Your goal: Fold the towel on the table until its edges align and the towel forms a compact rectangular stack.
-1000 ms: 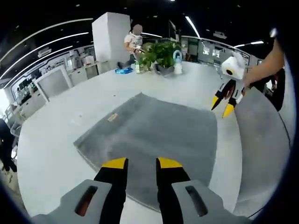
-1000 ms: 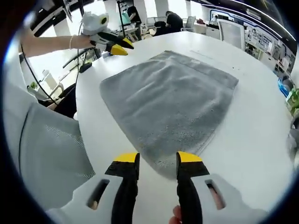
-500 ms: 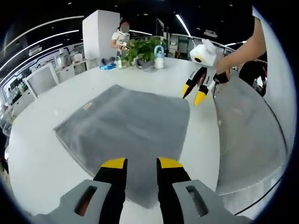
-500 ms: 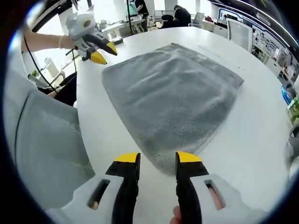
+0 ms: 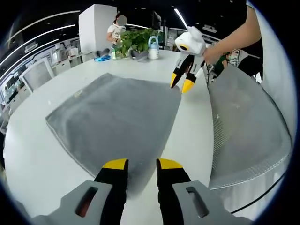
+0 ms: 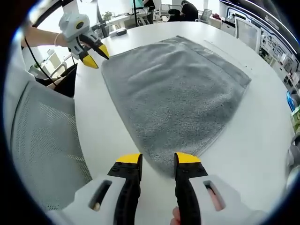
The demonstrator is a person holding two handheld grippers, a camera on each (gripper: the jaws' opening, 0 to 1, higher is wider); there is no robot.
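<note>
The left gripper [image 5: 142, 164] hovers with jaws parted over one near corner of the grey towel [image 5: 112, 122], which lies flat on the white table [image 5: 28, 154] by its edge. The right gripper [image 6: 158, 158], likewise parted and empty, hovers over the other corner.
</note>
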